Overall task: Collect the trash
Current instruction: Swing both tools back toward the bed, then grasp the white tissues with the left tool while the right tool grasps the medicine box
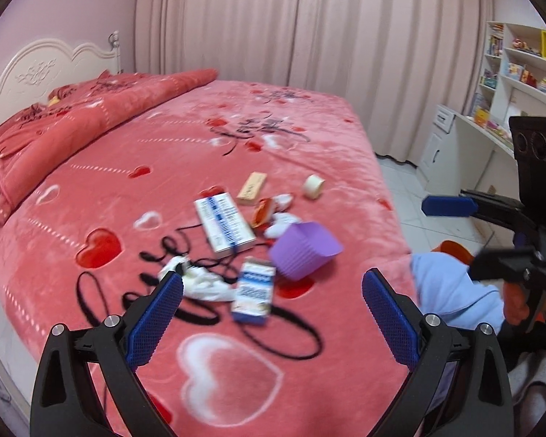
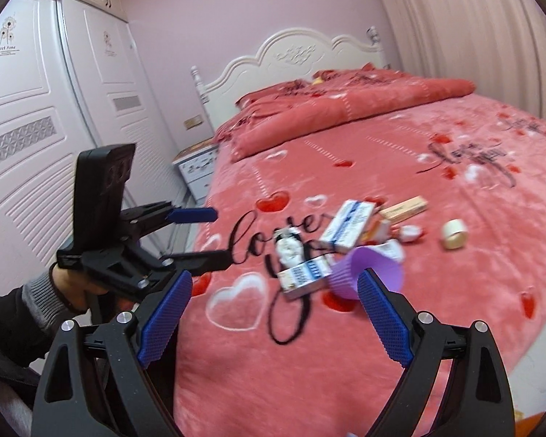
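Trash lies in a cluster on the pink bed (image 1: 91, 189): a purple ribbed cup (image 1: 304, 251) on its side, a small blue-white box (image 1: 254, 291), a long blue-white box (image 1: 224, 224), crumpled white tissue (image 1: 196, 280), a tan box (image 1: 252, 188), an orange wrapper (image 1: 263, 211) and a tape roll (image 1: 313, 185). My left gripper (image 1: 272, 293) is open above the near bed, the small box between its fingers' line. My right gripper (image 2: 275, 289) is open just short of the purple cup (image 2: 367, 273) and small box (image 2: 304, 278). The tape roll (image 2: 454, 234) lies to the right.
A folded red quilt (image 1: 72, 120) and white headboard (image 2: 291, 58) are at the bed's far end. White wardrobe doors (image 2: 29, 138) and a nightstand (image 2: 196, 167) stand left of the bed. Shelves and a desk (image 1: 509, 83) stand to the right over tiled floor.
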### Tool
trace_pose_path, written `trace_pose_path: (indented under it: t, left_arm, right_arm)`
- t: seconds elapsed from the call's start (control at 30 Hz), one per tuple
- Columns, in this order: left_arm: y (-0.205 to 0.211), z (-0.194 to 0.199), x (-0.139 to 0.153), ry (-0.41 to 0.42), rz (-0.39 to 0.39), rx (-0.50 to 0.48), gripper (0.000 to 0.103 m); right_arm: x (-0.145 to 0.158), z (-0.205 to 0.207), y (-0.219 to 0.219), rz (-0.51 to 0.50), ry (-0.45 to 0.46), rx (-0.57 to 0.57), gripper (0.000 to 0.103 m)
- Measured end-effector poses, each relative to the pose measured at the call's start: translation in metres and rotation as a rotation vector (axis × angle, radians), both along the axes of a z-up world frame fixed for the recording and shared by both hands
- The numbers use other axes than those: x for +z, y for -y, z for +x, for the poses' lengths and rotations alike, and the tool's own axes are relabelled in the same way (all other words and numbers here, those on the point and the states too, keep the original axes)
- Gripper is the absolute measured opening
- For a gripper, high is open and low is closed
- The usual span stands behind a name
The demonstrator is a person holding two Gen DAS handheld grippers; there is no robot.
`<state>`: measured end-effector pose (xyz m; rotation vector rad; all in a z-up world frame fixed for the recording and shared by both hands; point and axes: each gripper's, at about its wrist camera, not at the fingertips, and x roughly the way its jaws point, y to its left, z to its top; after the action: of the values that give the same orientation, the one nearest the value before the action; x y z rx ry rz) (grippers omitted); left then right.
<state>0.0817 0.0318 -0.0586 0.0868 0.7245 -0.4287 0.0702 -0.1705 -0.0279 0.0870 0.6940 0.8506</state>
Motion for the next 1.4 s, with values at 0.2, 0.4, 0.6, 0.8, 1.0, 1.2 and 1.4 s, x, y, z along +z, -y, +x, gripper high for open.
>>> trace_pose_path:
  t: [0.2,0.4,0.6,0.8,1.0,1.2,1.4]
  left_arm:
    - [-0.026,0.019,-0.015,-0.027,0.014,0.031,0.097]
    - [-0.043,0.040,-0.031,-0.071,0.009,0.042,0.097]
    - [-0.050,0.057,-0.045,-0.097,-0.008,0.044,0.097]
    - [-0.056,0.073,-0.058,-0.121,-0.025,0.030,0.097]
    - [-0.052,0.091,-0.073,-0.153,-0.012,-0.002,0.097]
    - [-0.053,0.111,-0.089,-0.192,-0.035,-0.011,0.097]
    - [-0.047,0.112,-0.098,-0.192,-0.021,-0.062,0.097]
  right_arm:
    - [-0.037,0.013,-0.035,-0.015,-0.083,0.065,0.091]
    - [-0.082,0.029,-0.068,-0.053,-0.153,0.133,0.091]
    - [-0.113,0.054,-0.082,-0.104,-0.177,0.154,0.091]
    - [-0.132,0.093,-0.076,-0.158,-0.166,0.121,0.090]
    - [-0.143,0.122,-0.078,-0.179,-0.188,0.146,0.091]
    - [-0.142,0.114,-0.096,-0.218,-0.125,0.251,0.091]
    - [-0.146,0.114,-0.102,-0.238,-0.121,0.255,0.090]
